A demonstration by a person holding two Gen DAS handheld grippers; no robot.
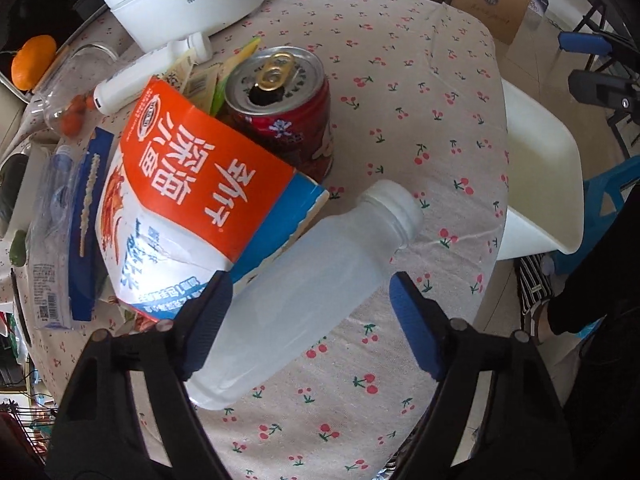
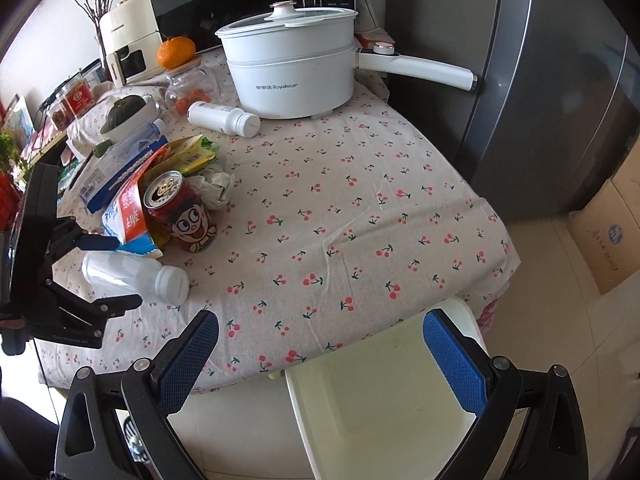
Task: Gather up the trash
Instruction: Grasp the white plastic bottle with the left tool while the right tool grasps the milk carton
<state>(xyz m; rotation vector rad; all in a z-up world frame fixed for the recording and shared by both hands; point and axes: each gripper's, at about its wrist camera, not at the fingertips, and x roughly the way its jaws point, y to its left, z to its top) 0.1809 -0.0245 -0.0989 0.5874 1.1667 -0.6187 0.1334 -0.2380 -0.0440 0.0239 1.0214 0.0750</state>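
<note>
A translucent white plastic bottle (image 1: 304, 292) (image 2: 132, 276) lies on its side on the cherry-print tablecloth (image 1: 400, 100). My left gripper (image 1: 312, 324) (image 2: 108, 272) straddles its body. The jaws are open: one pad is at the bottle's edge, the other stands clear of it. Beside the bottle lie an orange, white and blue packet (image 1: 192, 200) (image 2: 128, 216) and an opened red drink can (image 1: 280, 120) (image 2: 180, 212), which stands upright. My right gripper (image 2: 324, 364) is open and holds nothing, above the table's near edge and a white bin (image 2: 380, 400) (image 1: 536, 184).
More litter lies behind the can: crumpled paper (image 2: 216, 188), yellow-green wrappers (image 2: 188, 156), a blue box (image 1: 88, 220), a second white bottle (image 2: 224, 118). At the back stand a white electric pot (image 2: 292, 80), a glass jar (image 2: 192, 88) and an orange (image 2: 176, 52). A fridge (image 2: 540, 80) and a cardboard box (image 2: 608, 240) are to the right.
</note>
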